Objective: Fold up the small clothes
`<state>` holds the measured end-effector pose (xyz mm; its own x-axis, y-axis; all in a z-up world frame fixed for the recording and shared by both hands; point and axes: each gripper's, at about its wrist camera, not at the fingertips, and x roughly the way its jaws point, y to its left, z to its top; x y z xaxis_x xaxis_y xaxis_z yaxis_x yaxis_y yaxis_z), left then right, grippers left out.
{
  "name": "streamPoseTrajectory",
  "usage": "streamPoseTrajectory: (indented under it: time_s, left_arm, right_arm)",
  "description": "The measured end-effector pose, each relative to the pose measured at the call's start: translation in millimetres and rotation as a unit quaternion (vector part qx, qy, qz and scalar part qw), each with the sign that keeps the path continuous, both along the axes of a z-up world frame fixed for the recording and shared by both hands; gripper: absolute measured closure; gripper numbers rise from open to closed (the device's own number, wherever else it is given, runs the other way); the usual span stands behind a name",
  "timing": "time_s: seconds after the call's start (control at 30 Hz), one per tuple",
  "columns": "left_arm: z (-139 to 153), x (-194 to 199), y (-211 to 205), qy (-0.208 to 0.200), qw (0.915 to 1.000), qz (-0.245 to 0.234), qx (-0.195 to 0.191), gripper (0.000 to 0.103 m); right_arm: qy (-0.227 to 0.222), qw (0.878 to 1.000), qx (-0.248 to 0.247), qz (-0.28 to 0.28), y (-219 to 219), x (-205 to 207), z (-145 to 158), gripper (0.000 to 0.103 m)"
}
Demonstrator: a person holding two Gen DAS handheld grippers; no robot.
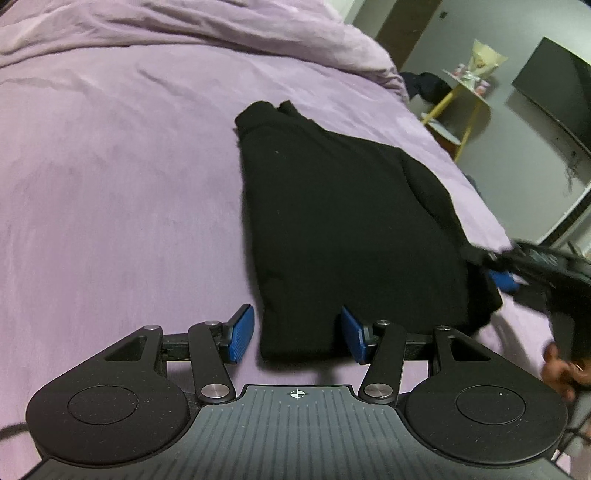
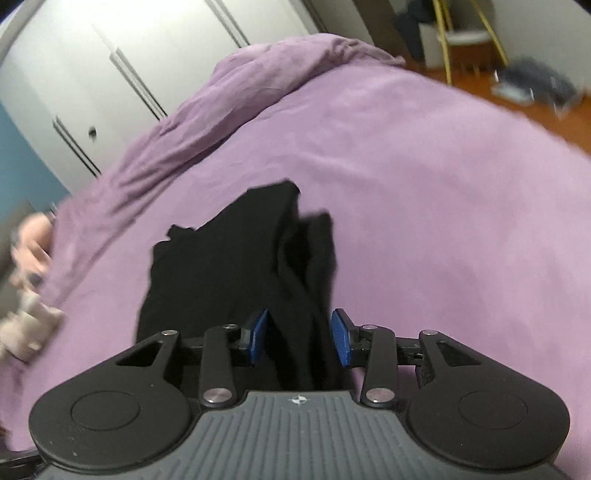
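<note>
A black garment point(image 1: 343, 221) lies folded lengthwise on the purple bed point(image 1: 110, 184). My left gripper point(image 1: 297, 334) is open, its blue pads point(image 1: 242, 332) on either side of the garment's near corner. In the left wrist view the right gripper point(image 1: 506, 278) shows at the garment's right edge, blurred. In the right wrist view my right gripper point(image 2: 300, 338) is open with the black garment point(image 2: 236, 266) running between its blue pads point(image 2: 340, 338); the cloth is bunched there.
A rumpled purple duvet point(image 1: 221, 33) lies at the far end of the bed. A yellow-legged side table point(image 1: 461, 96) and a dark TV point(image 1: 554, 92) stand beyond the bed's right edge. White wardrobe doors point(image 2: 110, 66) are behind the bed.
</note>
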<state>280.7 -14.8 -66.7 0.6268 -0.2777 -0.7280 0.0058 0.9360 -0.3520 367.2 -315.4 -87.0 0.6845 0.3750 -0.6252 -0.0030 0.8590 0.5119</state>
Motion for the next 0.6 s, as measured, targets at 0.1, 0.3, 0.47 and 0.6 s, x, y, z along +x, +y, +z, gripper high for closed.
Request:
streamPoseTrajectory:
  time_s: [0.1, 0.3, 0.47, 0.6]
  left_arm:
    - [-1, -9, -6, -0.003, 1.0, -0.003, -0.003, 0.047]
    - [5, -8, -16, 0.008, 0.9998, -0.002, 0.018, 0.046]
    - [6, -11, -17, 0.011, 0.9996, -0.006, 0.026, 0.046]
    - [5, -15, -18, 0.011, 0.9997, -0.009, 0.022, 0.046]
  right_arm:
    - [-0.005, 1.0, 0.006, 0.013, 0, -21, -2, 0.066]
    - [-0.043, 0.998, -0.049, 0.026, 15, -25, 11, 0.093]
    - [-0.017, 0.978, 0.209, 0.001, -30, -27, -9, 0.094]
    - [0.043, 0.981, 0.184, -0.042, -45, -23, -40, 0.094]
